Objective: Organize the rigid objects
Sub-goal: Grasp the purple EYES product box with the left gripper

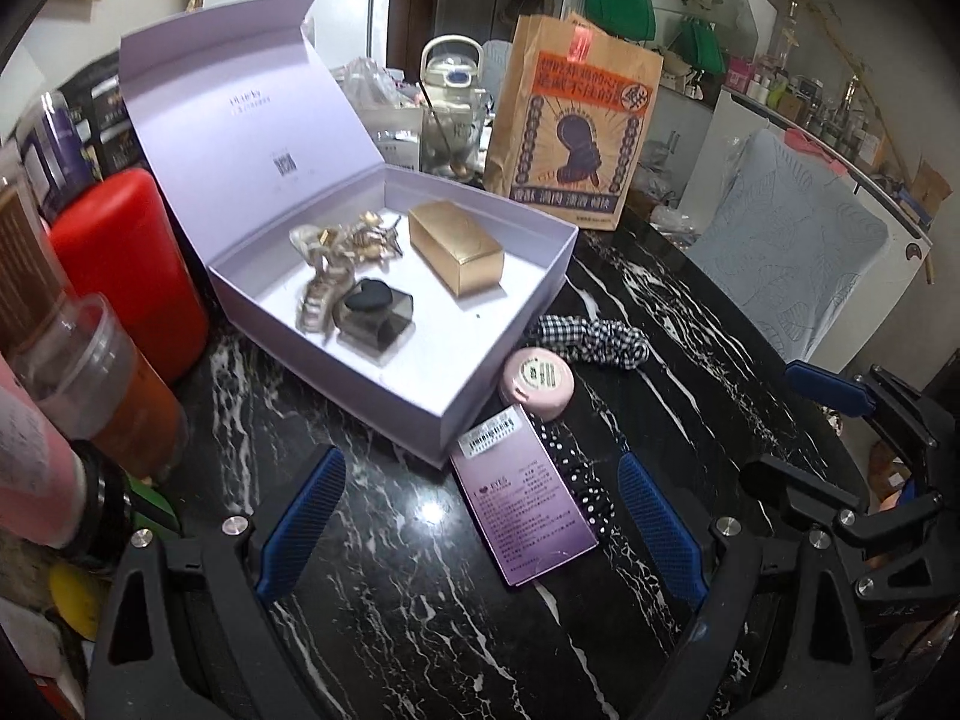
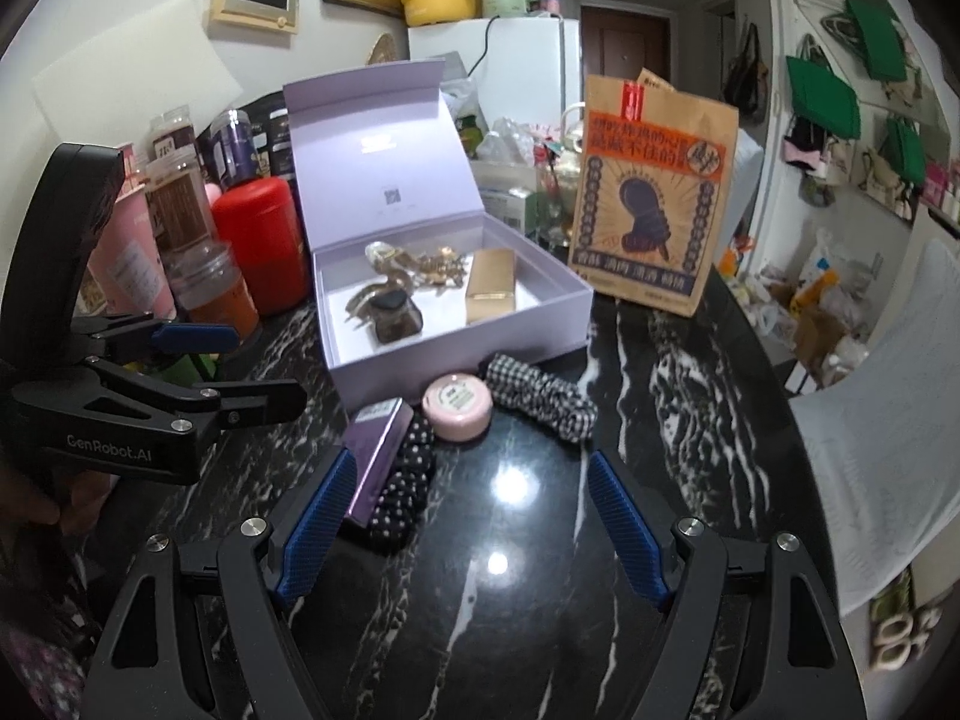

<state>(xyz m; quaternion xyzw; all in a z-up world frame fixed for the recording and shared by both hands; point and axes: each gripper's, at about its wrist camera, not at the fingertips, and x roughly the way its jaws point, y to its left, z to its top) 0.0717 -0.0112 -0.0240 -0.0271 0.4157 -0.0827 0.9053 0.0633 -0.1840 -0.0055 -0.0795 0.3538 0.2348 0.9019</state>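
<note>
An open lilac gift box point(image 1: 510, 372) point(image 2: 456, 360) stands on the black marble table with its lid up. Inside lie a gold box point(image 1: 456, 255) point(image 2: 492, 294), hair claws point(image 1: 336, 264) and a dark bottle with a heart cap point(image 1: 375, 318). In front of it lie a pink round tin point(image 1: 537, 381) point(image 2: 456, 408), a purple flat box point(image 1: 522, 510) point(image 2: 375, 456), a polka-dot scrunchie point(image 2: 402, 492) and a gingham scrunchie point(image 2: 540, 402). My left gripper point(image 1: 480, 474) point(image 2: 270, 369) is open over the purple box. My right gripper point(image 2: 471, 468) point(image 1: 804, 420) is open, just short of the pink tin.
A brown paper bag point(image 1: 576, 120) stands behind the gift box on the right. A red canister point(image 1: 126, 270) and several jars point(image 1: 90, 372) crowd the table's left side. A cushioned chair point(image 1: 792, 258) sits past the table's curved right edge point(image 2: 780, 420).
</note>
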